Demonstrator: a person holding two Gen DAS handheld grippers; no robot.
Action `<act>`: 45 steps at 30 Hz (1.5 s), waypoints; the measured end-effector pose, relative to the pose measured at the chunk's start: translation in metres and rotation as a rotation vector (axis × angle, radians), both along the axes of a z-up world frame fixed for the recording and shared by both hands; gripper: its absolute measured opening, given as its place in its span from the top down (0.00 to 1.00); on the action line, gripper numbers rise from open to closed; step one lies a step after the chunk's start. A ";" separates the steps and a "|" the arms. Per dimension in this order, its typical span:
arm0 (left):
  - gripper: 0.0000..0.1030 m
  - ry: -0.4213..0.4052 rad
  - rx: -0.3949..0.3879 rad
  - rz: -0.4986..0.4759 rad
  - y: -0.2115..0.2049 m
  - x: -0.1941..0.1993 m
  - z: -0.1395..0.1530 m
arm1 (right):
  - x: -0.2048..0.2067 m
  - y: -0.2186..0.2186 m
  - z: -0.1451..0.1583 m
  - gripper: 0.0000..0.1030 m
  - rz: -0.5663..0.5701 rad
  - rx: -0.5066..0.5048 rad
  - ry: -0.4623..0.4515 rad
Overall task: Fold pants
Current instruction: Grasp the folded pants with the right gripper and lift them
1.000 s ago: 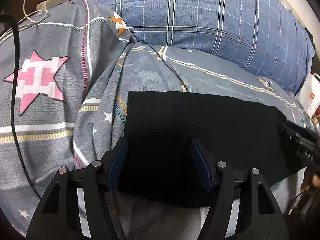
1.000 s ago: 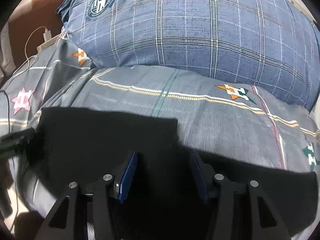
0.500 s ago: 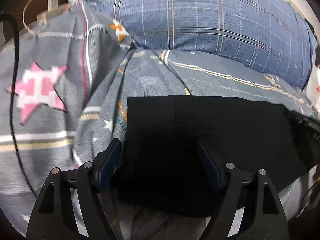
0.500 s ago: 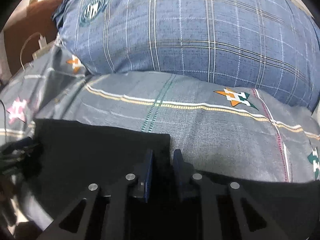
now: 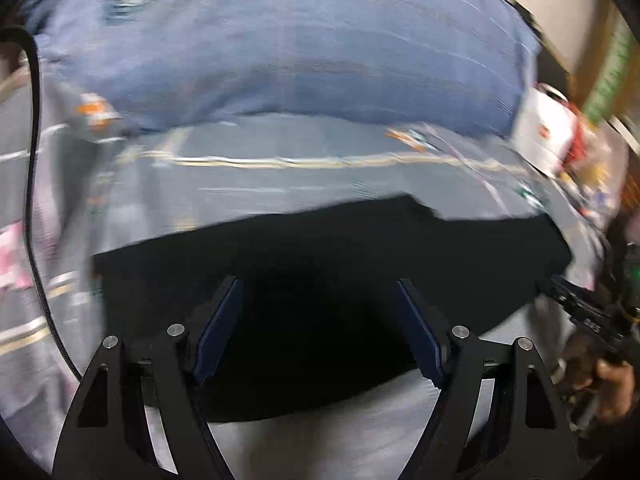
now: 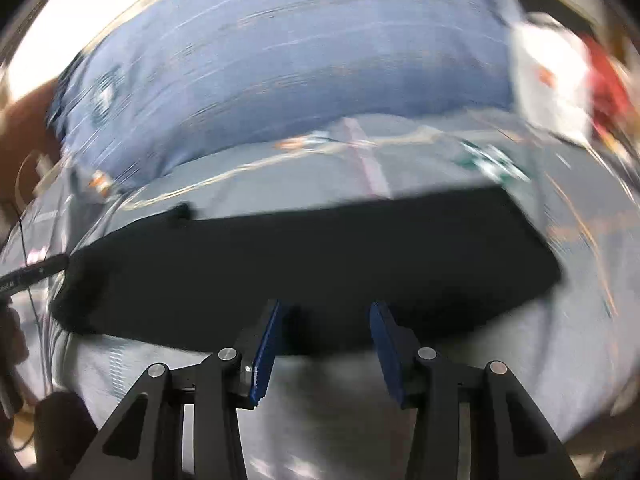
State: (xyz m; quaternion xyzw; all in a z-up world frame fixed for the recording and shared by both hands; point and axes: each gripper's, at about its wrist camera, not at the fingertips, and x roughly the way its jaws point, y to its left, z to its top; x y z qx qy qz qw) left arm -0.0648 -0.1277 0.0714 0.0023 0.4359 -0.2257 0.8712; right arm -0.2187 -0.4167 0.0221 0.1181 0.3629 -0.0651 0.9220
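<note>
Two open grippers over black pants [image 5: 320,280] on grey bedspread [image 5: 320,176]

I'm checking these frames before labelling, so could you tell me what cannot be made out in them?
- Left wrist view: motion blur smears the pillow and its badge.
- Both views: the black pants show no seams or fold lines, too dark.
- Left wrist view: the right tongs are cut off by the edge.

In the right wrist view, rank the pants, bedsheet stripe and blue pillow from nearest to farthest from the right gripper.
1. Pants, directly ahead of the right gripper.
2. Bedsheet stripe, beyond the pants' far edge.
3. Blue pillow, at the back, above the sheet.
</note>
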 end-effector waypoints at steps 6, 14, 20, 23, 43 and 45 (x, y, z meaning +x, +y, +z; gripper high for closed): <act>0.24 0.003 0.025 -0.233 -0.107 0.010 0.000 | -0.029 -0.054 -0.012 0.58 -0.104 0.113 -0.042; 0.24 -0.001 0.043 -0.544 -0.260 0.030 -0.001 | -0.029 -0.082 -0.024 0.55 -0.085 0.206 -0.124; 0.24 0.071 0.041 -0.632 -0.341 0.050 -0.020 | -0.029 -0.092 -0.027 0.55 -0.060 0.245 -0.182; 0.24 0.110 0.064 -0.684 -0.369 0.052 -0.029 | -0.028 -0.096 -0.029 0.50 -0.059 0.280 -0.212; 0.84 0.095 -0.191 -0.689 -0.328 0.061 0.019 | -0.011 -0.071 0.029 0.87 0.018 0.171 -0.326; 0.84 0.082 -0.238 -0.610 -0.284 0.068 0.038 | -0.008 -0.047 0.046 0.87 0.082 0.098 -0.336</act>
